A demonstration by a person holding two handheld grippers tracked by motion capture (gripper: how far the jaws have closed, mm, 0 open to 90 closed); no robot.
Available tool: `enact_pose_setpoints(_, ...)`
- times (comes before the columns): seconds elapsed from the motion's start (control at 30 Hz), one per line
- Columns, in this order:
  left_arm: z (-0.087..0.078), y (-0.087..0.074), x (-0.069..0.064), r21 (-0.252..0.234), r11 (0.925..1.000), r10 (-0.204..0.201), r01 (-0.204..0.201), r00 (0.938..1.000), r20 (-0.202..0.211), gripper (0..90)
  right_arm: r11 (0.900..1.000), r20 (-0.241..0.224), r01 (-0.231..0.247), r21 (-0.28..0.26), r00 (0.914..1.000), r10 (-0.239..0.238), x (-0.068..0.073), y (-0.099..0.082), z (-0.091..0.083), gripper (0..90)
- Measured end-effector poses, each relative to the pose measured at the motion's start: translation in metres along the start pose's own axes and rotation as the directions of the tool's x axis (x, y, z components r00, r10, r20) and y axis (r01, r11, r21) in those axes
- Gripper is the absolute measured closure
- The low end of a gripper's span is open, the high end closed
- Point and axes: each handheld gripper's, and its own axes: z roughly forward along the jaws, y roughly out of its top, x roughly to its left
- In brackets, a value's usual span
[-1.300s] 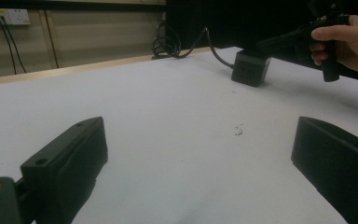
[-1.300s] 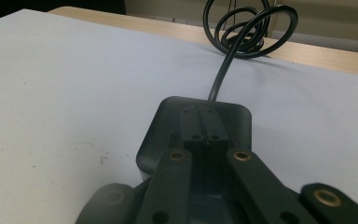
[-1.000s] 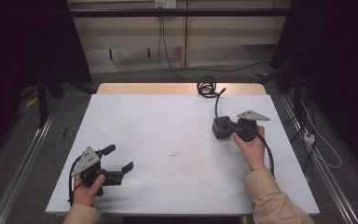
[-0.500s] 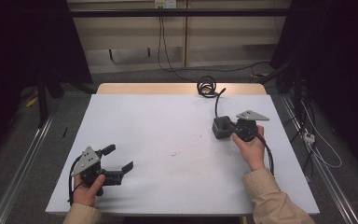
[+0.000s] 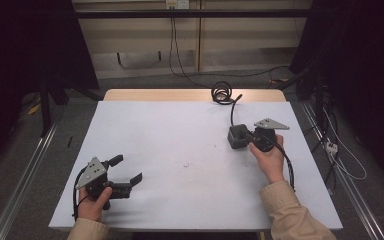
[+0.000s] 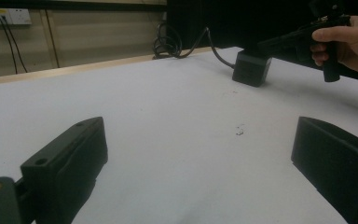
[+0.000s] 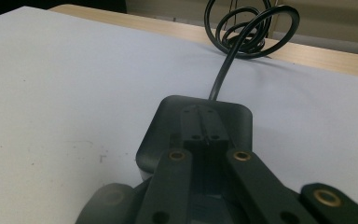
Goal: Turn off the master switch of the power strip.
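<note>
A dark grey box [image 5: 236,138] with a black cable stands on the white table [image 5: 180,135] at the right. My right gripper [image 5: 245,136] is shut, its jaws lying together on top of the box [image 7: 168,121]; whether anything is pinched between them I cannot tell. A hand holds that gripper [image 7: 204,136] from the near side. At the near left corner my left gripper [image 5: 127,169] is open, low over the table, with nothing between its jaws. In the left gripper view, bare white table shows across the gap of that gripper [image 6: 198,128], with the box [image 6: 251,69] and the right gripper [image 6: 298,39] far off.
The box's cable runs to a coil [image 5: 221,93] on the wooden strip at the table's far edge [image 5: 180,95]. Small dark specks [image 5: 185,165] mark the table's middle. More cables lie on the floor at the right [image 5: 340,150]. Metal rails [image 5: 20,180] flank the table.
</note>
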Motion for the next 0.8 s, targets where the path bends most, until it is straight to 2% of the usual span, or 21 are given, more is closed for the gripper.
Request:
enact_pose_setpoints(0.37, 0.0, 0.0, -0.0005, 0.001, 1.0, -0.004, 0.004, 1.0, 0.0, 3.4, 1.0, 0.002, -0.002, -0.001, 1.0, 0.002, 0.0004, 0.0003, 0.0001, 90.0)
enact_pose_setpoints(0.8, -0.0003, 0.0003, 0.0007, 0.004, 1.0, -0.002, 0.002, 1.0, 0.001, 3.4, 0.9997, 0.011, 0.026, 0.004, 0.9996, -0.026, 0.0029, 0.001, -0.0003, 90.0)
